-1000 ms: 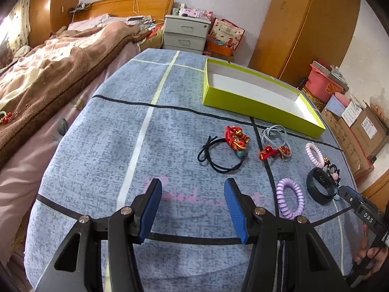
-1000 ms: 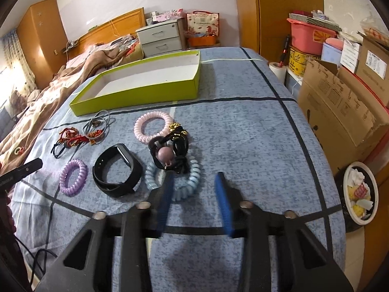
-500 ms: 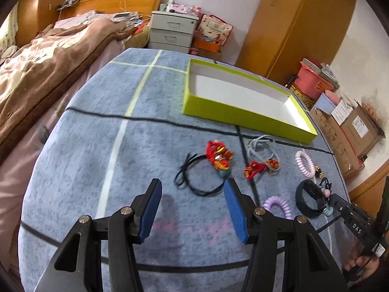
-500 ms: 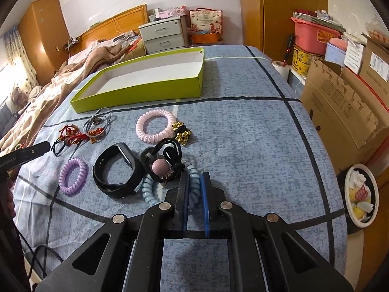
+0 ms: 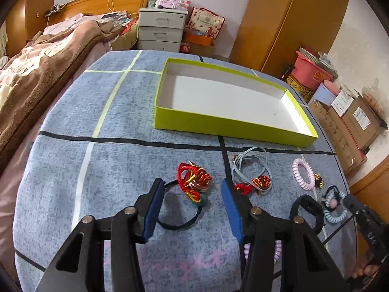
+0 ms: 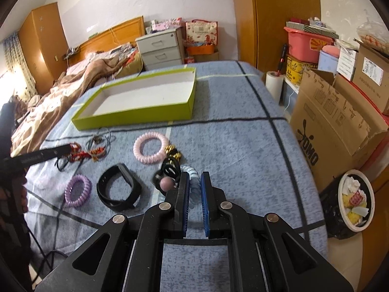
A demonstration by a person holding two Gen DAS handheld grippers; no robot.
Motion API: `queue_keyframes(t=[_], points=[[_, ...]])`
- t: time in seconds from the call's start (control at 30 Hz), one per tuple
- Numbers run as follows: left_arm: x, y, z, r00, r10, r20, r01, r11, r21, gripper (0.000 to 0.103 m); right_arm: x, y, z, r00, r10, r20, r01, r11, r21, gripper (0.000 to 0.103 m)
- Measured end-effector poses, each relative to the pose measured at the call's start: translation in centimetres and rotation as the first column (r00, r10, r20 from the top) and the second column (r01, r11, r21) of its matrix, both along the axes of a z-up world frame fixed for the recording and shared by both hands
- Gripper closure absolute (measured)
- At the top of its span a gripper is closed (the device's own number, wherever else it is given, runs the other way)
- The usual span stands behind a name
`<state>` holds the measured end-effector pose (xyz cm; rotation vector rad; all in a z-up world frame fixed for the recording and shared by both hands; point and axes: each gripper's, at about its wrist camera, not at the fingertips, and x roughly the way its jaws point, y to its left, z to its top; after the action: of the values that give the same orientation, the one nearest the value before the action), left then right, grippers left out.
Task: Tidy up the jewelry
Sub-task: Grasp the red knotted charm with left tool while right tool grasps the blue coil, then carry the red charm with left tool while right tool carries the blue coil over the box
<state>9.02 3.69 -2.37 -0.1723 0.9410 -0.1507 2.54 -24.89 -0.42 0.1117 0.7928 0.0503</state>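
Observation:
My left gripper (image 5: 191,185) hovers over the blue cloth, its jaws closing. The red knot ornament on a black cord (image 5: 194,180) lies between them, untouched by the pads. My right gripper (image 6: 195,175) is shut on the pale blue spiral hair tie (image 6: 193,187). A black tie with a pink bead (image 6: 166,183) lies against that hair tie. A black wristband (image 6: 119,188), a purple spiral tie (image 6: 77,191), a pink spiral tie (image 6: 150,147) and a grey cord with red beads (image 5: 250,168) lie nearby. The lime-green box (image 5: 218,121) stands empty behind them.
A bed with a brown blanket (image 5: 36,73) lies along the left. Cardboard boxes (image 6: 335,116) and a waste bin (image 6: 355,199) stand past the right edge of the cloth. A grey drawer unit (image 5: 161,29) stands at the back.
My left gripper moved forward until the red knot sat between its jaws, which narrowed a little. My right gripper went from half open to shut on the pale blue hair tie.

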Motion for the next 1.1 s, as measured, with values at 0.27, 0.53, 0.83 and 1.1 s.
queue_keyframes(t=[0.27,0.53,0.83,1.1], points=[[0.6,-0.1,-1.1,0.999,-0.005,-0.036,0.005,1.000,0.004,0.079,-0.1,0.2,1.2,0.997,0.042,0.069,-0.046,0.997,0.059,0.093],[0.1,0.1,-0.7,1.000,-0.013,-0.013,0.013,1.000,0.009,0.084,-0.1,0.4,1.9,0.995,0.027,0.097,-0.034,0.997,0.066,0.093],[0.2,0.5,0.1,1.000,-0.006,0.024,0.005,1.000,0.008,0.087,0.1,0.2,2.0,0.995,0.024,0.101,-0.032,0.997,0.077,0.093],[0.2,0.6,1.3,0.998,-0.004,0.063,0.004,1.000,0.001,0.087,0.5,0.4,2.7,0.993,0.028,0.118,-0.038,0.996,0.086,0.093]])
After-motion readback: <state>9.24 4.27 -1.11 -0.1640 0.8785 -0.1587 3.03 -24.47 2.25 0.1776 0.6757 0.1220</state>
